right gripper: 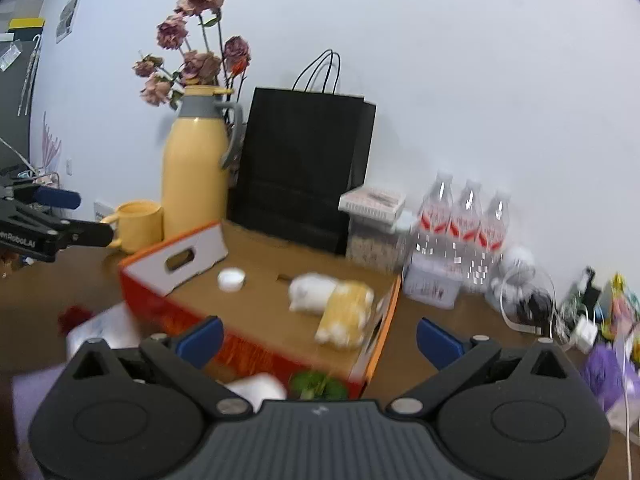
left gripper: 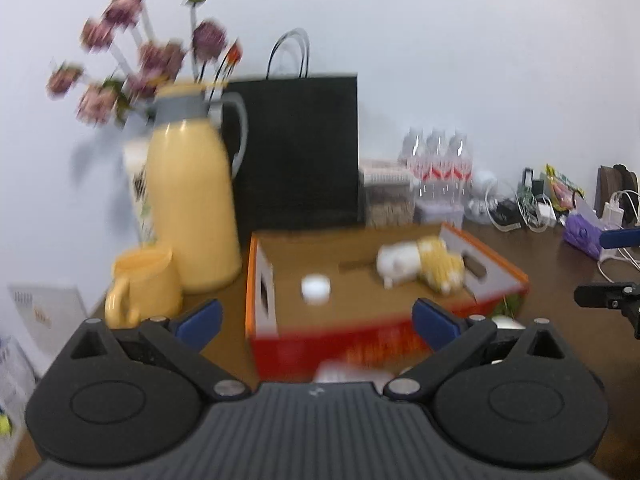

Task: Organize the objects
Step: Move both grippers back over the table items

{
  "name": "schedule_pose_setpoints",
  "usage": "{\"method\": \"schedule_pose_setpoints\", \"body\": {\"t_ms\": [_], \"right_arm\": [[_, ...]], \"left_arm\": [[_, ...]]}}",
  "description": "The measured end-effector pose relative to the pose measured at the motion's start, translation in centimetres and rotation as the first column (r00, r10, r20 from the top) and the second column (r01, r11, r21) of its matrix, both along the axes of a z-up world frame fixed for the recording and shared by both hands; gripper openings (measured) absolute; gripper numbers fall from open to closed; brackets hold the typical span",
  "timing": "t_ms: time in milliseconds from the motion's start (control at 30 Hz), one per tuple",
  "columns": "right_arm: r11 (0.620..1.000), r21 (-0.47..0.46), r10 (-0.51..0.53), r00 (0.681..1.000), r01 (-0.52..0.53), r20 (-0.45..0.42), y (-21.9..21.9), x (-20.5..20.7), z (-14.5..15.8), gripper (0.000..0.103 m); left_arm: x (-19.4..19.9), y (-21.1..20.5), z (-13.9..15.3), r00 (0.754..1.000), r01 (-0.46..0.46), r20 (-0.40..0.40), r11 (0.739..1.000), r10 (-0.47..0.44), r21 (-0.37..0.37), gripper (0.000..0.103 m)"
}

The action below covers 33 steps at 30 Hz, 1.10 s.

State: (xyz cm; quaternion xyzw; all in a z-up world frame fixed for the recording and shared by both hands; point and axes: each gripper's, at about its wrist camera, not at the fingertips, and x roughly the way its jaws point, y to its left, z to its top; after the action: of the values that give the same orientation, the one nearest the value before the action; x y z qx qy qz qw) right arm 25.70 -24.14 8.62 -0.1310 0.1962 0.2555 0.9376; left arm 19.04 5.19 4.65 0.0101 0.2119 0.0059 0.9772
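Orange cardboard box [left gripper: 384, 320] sat on the wooden table [left gripper: 560, 280] before a black bag [left gripper: 300, 152], holding a white puck [left gripper: 316, 289] and plush toy [left gripper: 420, 266], while left gripper [left gripper: 316, 320] and right gripper [right gripper: 320, 340] hung spread wide, grasping nothing.

On the table stood one cardboard box [right gripper: 280, 312], one yellow flask [right gripper: 196, 172], one yellow mug [right gripper: 138, 226], one black bag [right gripper: 304, 172], and three water bottles [right gripper: 464, 232].

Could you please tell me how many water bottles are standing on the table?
3, in a row against the wall right of the black bag: left, middle, right. More may be hidden behind.
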Motion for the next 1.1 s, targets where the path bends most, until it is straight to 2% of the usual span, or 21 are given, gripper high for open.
{"method": "schedule_pose_setpoints", "body": {"t_ms": [100,233,400,633,933,1100], "right_arm": [[1.0,-0.006,-0.001,0.999,0.001,-0.037,-0.6,-2.7,-1.7,0.103],[1.0,0.024,0.013,0.995,-0.01,-0.102,-1.4,-5.5,-3.6,0.103],[0.998,0.052,-0.011,0.988,0.02,-0.152,-2.1,-8.2,-5.2,0.103],[0.998,0.04,-0.035,0.987,0.042,-0.158,-3.1,-11.6,-5.8,0.103],[0.998,0.009,-0.061,0.989,0.062,-0.136,-4.1,-16.5,-5.7,0.103],[0.998,-0.01,-0.058,0.991,0.057,-0.12,-4.1,-18.4,-6.0,0.103]], "left_arm": [[-2.4,0.5,-1.8,0.998,-0.027,-0.058,0.999,0.025,-0.042,0.103],[-5.4,0.8,-3.2,0.995,-0.068,-0.082,0.993,0.059,-0.1,0.103],[-7.8,0.2,-3.7,0.993,-0.081,-0.097,0.991,0.071,-0.104,0.103],[-10.5,-1.2,-3.8,0.994,-0.064,-0.098,0.993,0.053,-0.104,0.103],[-14.5,-2.4,-3.9,0.998,-0.027,-0.059,0.993,0.021,-0.112,0.103],[-15.7,-2.7,-4.9,0.998,-0.012,-0.069,0.993,0.004,-0.114,0.103]]}}
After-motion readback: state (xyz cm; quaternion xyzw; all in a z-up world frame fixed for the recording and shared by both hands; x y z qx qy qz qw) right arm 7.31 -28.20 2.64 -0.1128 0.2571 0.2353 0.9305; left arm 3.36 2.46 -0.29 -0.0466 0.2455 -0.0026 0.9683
